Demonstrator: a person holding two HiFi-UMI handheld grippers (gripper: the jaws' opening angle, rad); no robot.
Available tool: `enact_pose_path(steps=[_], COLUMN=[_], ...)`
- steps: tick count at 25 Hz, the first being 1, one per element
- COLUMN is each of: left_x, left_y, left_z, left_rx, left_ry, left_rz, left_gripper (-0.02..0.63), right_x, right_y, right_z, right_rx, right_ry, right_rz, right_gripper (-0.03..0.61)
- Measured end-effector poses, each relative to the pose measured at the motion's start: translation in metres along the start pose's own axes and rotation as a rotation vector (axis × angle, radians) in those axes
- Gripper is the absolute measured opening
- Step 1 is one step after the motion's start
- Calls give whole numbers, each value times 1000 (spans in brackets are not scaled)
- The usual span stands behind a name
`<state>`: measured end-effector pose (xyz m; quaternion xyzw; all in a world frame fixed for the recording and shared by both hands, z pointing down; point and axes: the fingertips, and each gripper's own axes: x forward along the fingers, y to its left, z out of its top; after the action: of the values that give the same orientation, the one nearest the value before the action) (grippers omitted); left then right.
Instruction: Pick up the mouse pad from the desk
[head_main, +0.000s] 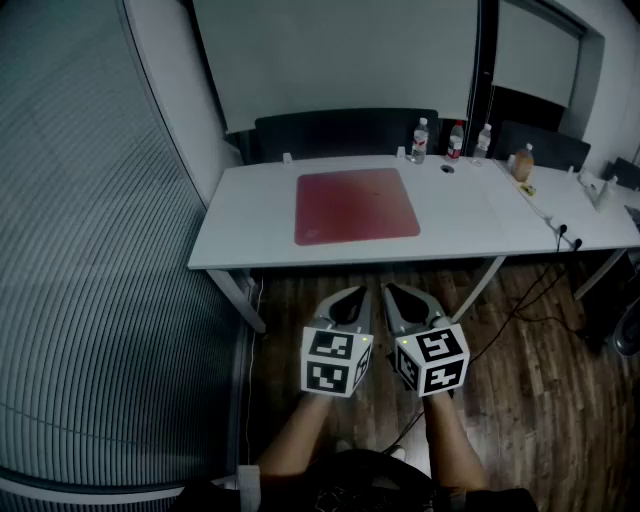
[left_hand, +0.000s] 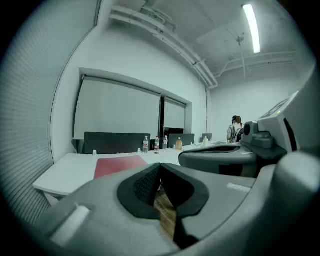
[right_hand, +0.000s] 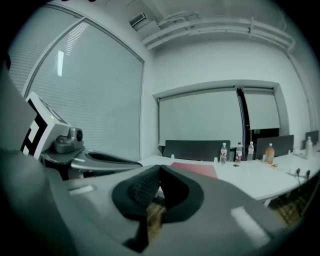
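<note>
1. Left tongs (head_main: 357, 291): I see the jaws pressed together tip to tip, with nothing between them. They hang over the wooden floor (head_main: 300, 300), short of the near edge of the desk (head_main: 250, 215).
2. Right tongs (head_main: 391, 288): the jaws are likewise closed and empty. They sit just beside the left tongs, and both point toward the desk.
3. Mouse pad (head_main: 355, 205): red and rectangular, it lies flat on the white desk. It is ahead of both tongs and well apart from them, touched by neither.
4. Three bottles (head_main: 455, 140): they stand upright at the far edge of the desk, beyond the mouse pad, ahead and to the right of the right tongs.
5. Dark chair (head_main: 345, 132): it stands behind the desk, farther from the tongs than the mouse pad.
6. Window blinds (head_main: 90, 250): they run along the side beyond the left tongs.
</note>
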<state>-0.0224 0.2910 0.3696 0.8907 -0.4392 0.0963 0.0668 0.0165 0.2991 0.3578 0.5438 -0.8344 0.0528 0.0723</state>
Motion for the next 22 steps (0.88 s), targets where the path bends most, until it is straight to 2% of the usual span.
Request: enact_pose_path(steps=[7, 12, 22], left_x=[-6, -5, 9], left_y=[26, 27, 49], left_z=[2, 3, 0], left_rx=[3, 11, 10], left_ry=[-8, -13, -14], left_rz=[-18, -35, -9], left_gripper=[6, 6, 6], right_x=[14, 12, 39], right_y=[15, 16, 13], right_z=[2, 1, 1], right_rx=[15, 16, -14], right_ry=[-12, -5, -3], right_rz=[-42, -68, -48], right_gripper=[2, 2, 2])
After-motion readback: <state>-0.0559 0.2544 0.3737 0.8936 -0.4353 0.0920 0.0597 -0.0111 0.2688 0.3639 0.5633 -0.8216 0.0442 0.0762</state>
